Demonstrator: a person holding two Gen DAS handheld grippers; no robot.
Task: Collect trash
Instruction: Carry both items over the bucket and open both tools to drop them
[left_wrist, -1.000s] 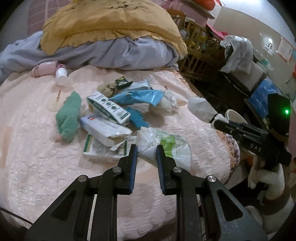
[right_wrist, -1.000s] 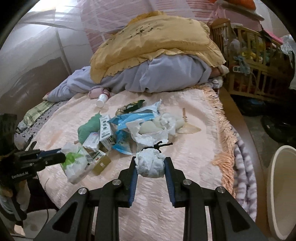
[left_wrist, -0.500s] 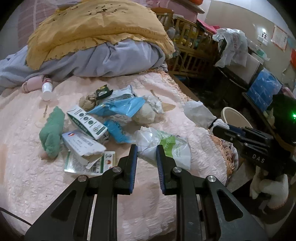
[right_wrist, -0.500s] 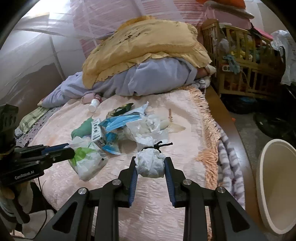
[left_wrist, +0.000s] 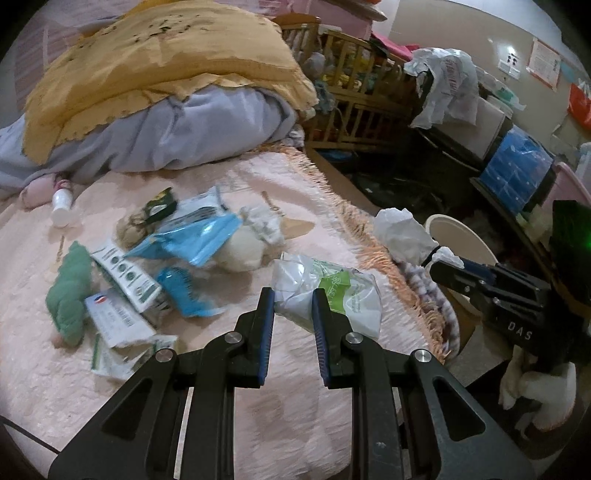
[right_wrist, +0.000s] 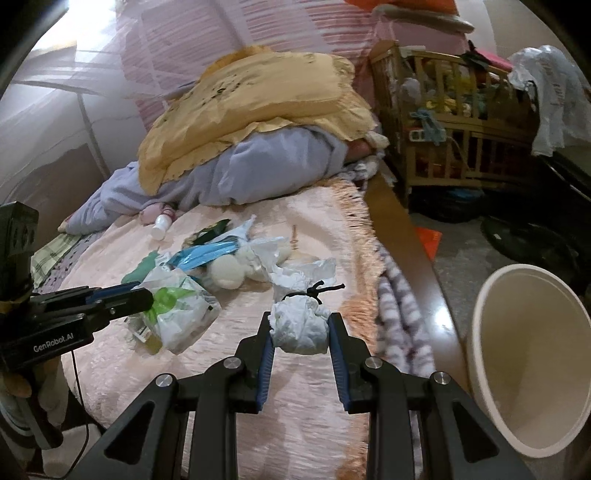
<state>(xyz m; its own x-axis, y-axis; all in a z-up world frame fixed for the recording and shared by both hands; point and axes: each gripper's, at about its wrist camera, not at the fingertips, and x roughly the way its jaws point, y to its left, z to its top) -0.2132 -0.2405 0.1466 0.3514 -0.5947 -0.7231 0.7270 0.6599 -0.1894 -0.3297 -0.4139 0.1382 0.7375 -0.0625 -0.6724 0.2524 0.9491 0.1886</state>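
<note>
My left gripper (left_wrist: 292, 295) is shut on a crumpled clear plastic bag with green print (left_wrist: 332, 299), held above the pink bedspread (left_wrist: 110, 387). In the right wrist view the same bag (right_wrist: 177, 310) hangs from the left gripper (right_wrist: 144, 295). My right gripper (right_wrist: 299, 321) is shut on a tied white plastic bundle (right_wrist: 299, 325) with a black knot on top. A cream waste bin (right_wrist: 532, 354) stands on the floor to the right of the bed. A pile of wrappers, boxes and a blue pouch (left_wrist: 192, 240) lies on the bed.
Yellow and lilac bedding (left_wrist: 155, 96) is heaped at the head of the bed. A wooden cot (right_wrist: 458, 122) stands beyond the bed's right side. A green cloth (left_wrist: 70, 291) and a small white bottle (left_wrist: 61, 206) lie left of the pile. The bed's fringe (right_wrist: 365, 258) marks its right edge.
Both grippers have moved right with their loads. The trash pile has slid left in both views, and the cream bin has come closer and larger in the right wrist view.
</note>
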